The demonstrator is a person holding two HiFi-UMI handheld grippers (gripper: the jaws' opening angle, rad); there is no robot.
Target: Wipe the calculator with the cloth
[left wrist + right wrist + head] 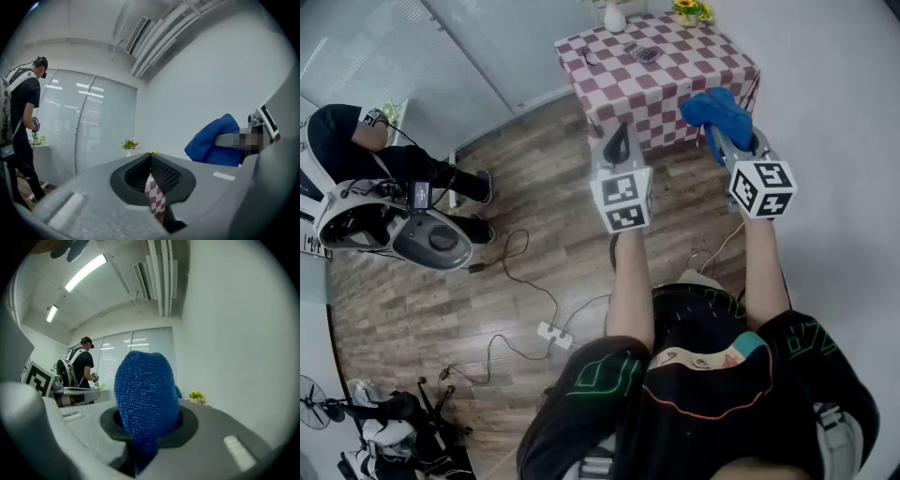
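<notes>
Right gripper, blue cloth between fingers

Table: one. On the table: one calculator, one vase, one plant. Near the table: two grippers, left gripper and right gripper; one cloth. Left of the table: one person.

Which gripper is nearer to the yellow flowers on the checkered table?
Right. The right gripper, shut on the blue cloth, is short of the yellow flowers; the left gripper is farther left.
</notes>
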